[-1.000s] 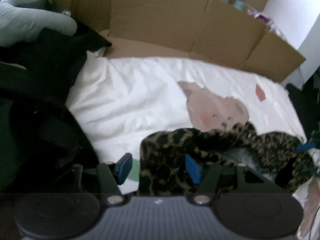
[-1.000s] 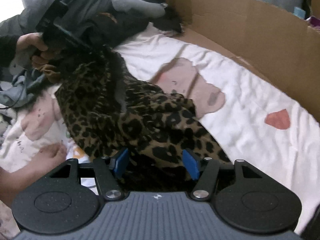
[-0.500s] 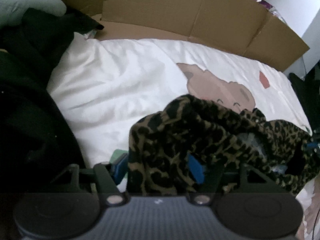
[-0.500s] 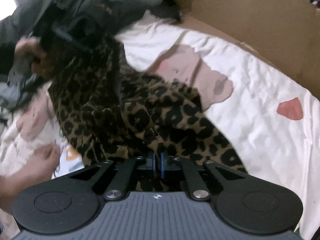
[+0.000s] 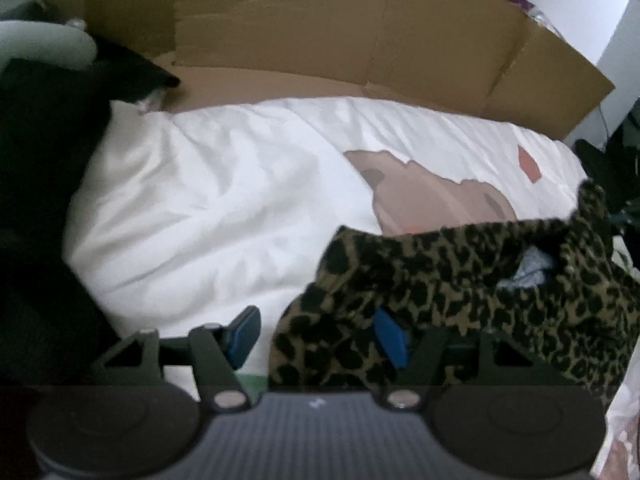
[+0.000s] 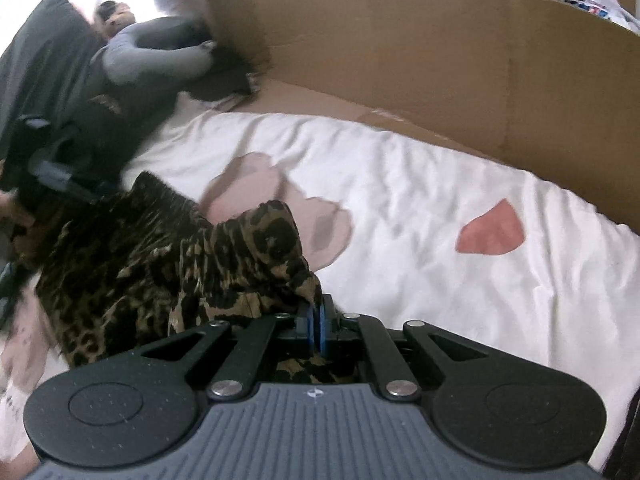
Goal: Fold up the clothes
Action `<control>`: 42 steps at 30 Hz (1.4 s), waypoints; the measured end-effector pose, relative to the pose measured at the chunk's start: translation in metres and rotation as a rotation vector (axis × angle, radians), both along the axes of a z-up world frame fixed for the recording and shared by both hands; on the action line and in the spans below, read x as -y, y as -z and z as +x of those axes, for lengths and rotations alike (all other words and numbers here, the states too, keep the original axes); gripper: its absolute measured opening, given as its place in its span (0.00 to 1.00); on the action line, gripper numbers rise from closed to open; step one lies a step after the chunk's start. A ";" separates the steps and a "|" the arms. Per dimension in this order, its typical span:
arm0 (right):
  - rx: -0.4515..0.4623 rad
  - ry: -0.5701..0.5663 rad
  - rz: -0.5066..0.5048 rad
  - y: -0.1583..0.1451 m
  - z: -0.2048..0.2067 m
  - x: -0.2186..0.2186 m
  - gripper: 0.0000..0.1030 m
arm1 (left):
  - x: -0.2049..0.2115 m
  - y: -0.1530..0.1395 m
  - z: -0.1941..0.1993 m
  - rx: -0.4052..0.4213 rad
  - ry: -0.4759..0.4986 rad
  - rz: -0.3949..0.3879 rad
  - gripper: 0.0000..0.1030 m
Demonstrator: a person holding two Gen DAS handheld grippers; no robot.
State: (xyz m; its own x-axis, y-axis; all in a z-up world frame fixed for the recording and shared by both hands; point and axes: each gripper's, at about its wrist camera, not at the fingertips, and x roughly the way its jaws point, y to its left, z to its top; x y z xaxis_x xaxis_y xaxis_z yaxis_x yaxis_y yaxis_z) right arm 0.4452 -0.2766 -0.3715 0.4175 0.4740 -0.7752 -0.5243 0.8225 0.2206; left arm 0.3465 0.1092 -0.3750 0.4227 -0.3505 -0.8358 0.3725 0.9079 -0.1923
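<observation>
White bedsheet [image 6: 440, 208], cardboard wall [image 6: 400, 60] behind; possibly dark pillows [image 5: 36, 160].

Much of the leopard-print garment [image 6: 152, 264] lies smeared by motion blur at the left of the right wrist view, its lower hem cut off behind the right claw [image 6: 316, 326], whose closed blue pads hide the pinched fabric edge. In the left wrist view, the garment [image 5: 472, 292] drapes over the left claw [image 5: 316, 336], covering most of its right pad; whether the cloth sits between the spread fingers or only over them cannot be told. A pale patch inside the garment's folds is too blurred to identify. The dark clothing pile [image 5: 36, 200] runs off the left edge, its pieces indistinguishable.
</observation>
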 end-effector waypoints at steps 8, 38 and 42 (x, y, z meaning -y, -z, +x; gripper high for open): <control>0.013 0.046 -0.039 0.010 0.022 -0.002 0.00 | 0.000 0.004 0.010 -0.057 -0.001 -0.006 0.14; 0.150 0.193 -0.156 -0.013 0.116 -0.014 0.00 | 0.010 -0.066 0.081 0.155 -0.116 0.012 0.02; 0.163 0.209 -0.168 -0.018 0.129 -0.017 0.00 | 0.012 -0.066 0.094 0.156 -0.132 0.015 0.02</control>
State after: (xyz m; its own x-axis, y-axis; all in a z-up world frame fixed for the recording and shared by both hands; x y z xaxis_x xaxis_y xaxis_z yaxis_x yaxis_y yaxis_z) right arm 0.5745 -0.2598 -0.3537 0.6174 0.2354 -0.7506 -0.3571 0.9341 -0.0008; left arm 0.4401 0.0975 -0.3093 0.5886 -0.2716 -0.7614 0.2748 0.9530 -0.1276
